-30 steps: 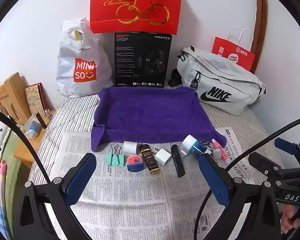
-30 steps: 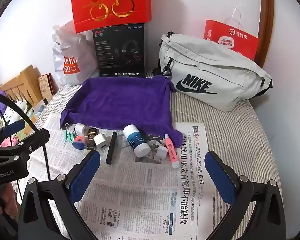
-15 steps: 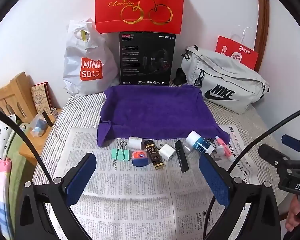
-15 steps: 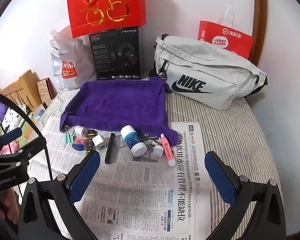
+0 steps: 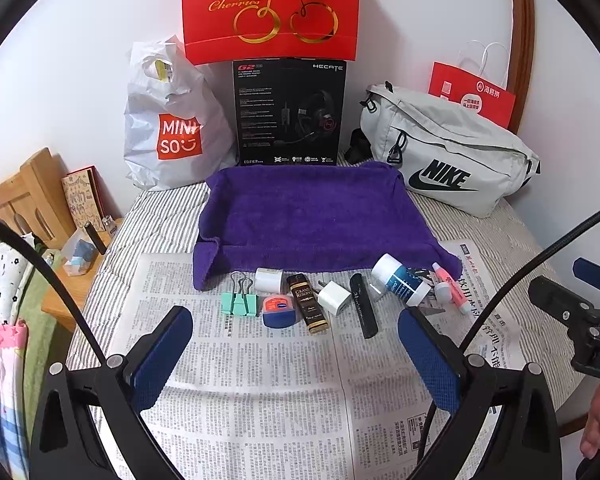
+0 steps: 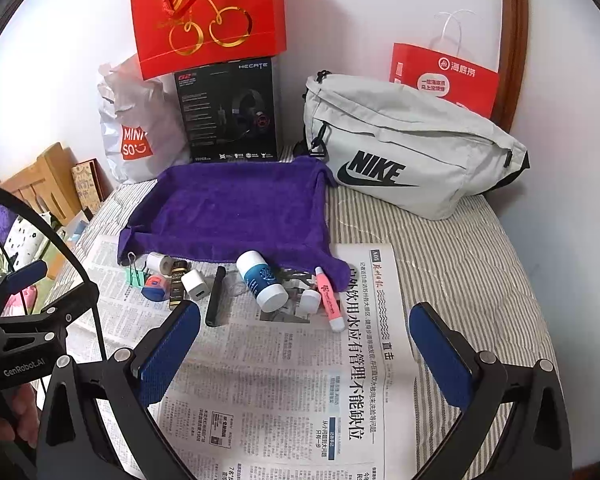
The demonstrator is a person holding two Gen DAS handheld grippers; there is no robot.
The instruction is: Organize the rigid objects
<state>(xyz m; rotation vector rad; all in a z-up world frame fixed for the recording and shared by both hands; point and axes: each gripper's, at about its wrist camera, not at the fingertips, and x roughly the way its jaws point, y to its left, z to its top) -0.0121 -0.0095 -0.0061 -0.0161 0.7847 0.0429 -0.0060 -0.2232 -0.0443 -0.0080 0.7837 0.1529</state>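
A row of small items lies on newspaper just in front of a purple towel: a green binder clip, a white roll, a blue-and-red tin, a dark gold-lettered box, a white charger, a black stick, a white-and-blue bottle and a pink tube. My left gripper hangs open near the row, nothing between its fingers. My right gripper is open too, short of the bottle and pink tube.
Against the wall stand a white plastic bag, a black headset box with a red gift bag on top, a grey Nike bag and a red paper bag. A wooden nightstand sits left of the striped bed.
Both views have shifted slightly; the items appear a little further from the left gripper. Nothing on the newspaper has moved, and both grippers stay open.
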